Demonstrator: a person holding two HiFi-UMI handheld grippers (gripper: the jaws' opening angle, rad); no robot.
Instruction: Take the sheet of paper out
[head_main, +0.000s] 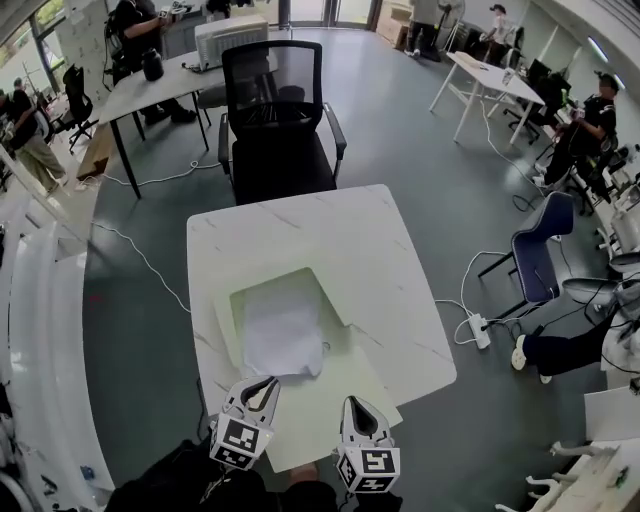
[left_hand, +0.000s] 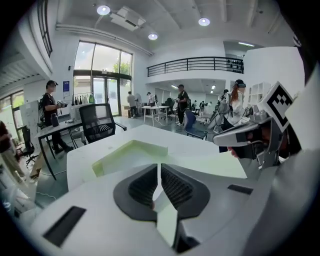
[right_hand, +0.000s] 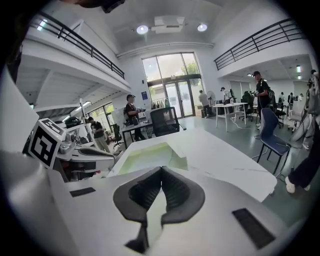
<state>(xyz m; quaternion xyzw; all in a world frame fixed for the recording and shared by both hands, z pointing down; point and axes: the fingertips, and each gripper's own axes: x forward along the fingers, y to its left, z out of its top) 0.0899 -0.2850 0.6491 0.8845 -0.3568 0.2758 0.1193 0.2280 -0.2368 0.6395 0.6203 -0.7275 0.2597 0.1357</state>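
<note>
While both tongs are clenched on nothing, jaws pressed tip to tip, the left gripper (head_main: 270, 382) hangs just beside the near edge of the sheet of paper (head_main: 283, 335). The right gripper (head_main: 352, 403) sits off to the sheet's right, over a bare stretch of the pale green folder (head_main: 365, 375). The sheet lies straight ahead of the left tips on the opened folder, its long axis running away from the person with a slight lean. Whether its far end is tucked under a flap is unclear. The left hand is the nearer, and it would probably have to open before pinching that edge. Beyond are the white table (head_main: 300, 225) and a black chair (head_main: 280, 120).
</note>
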